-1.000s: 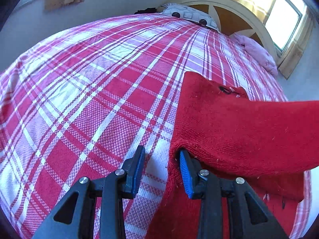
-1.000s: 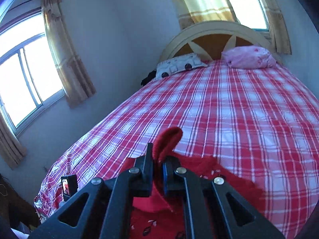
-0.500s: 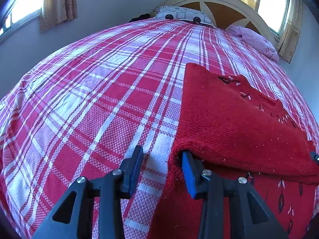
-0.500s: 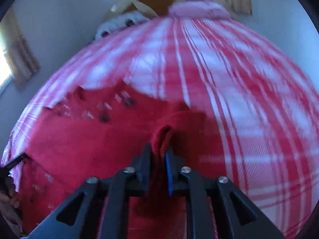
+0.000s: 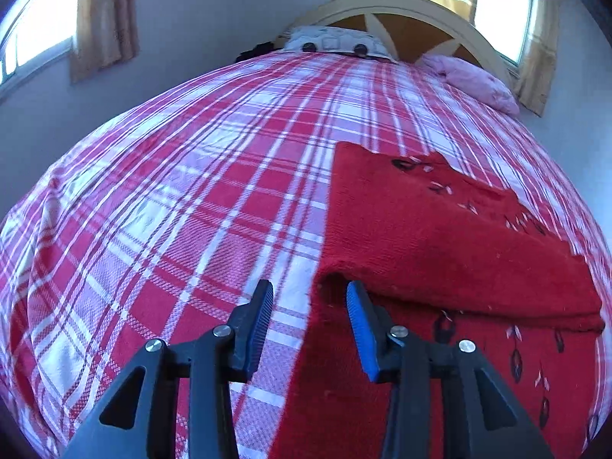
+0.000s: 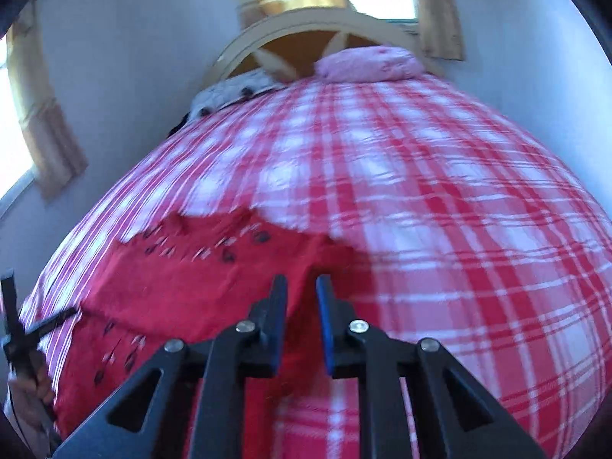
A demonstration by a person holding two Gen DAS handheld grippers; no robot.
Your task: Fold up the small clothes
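Note:
A red knitted garment (image 5: pixel 440 237) with small dark and white motifs lies on the plaid bed, its upper layer folded over the lower one. My left gripper (image 5: pixel 309 306) is open and empty at the garment's near left corner, just above the fold. In the right wrist view the same garment (image 6: pixel 183 279) lies flat to the left. My right gripper (image 6: pixel 301 298) is open and empty over its right edge. The left gripper's tool (image 6: pixel 15 329) shows at the far left there.
The bed (image 5: pixel 172 206) has a red and white plaid cover. A patterned pillow (image 5: pixel 332 40) and a pink pillow (image 5: pixel 474 80) lie by the arched headboard (image 5: pixel 401 11). Windows with tan curtains are on both sides.
My right gripper carried the garment's edge over and down onto the bed, then opened and let it go. My left gripper stayed open by the corner.

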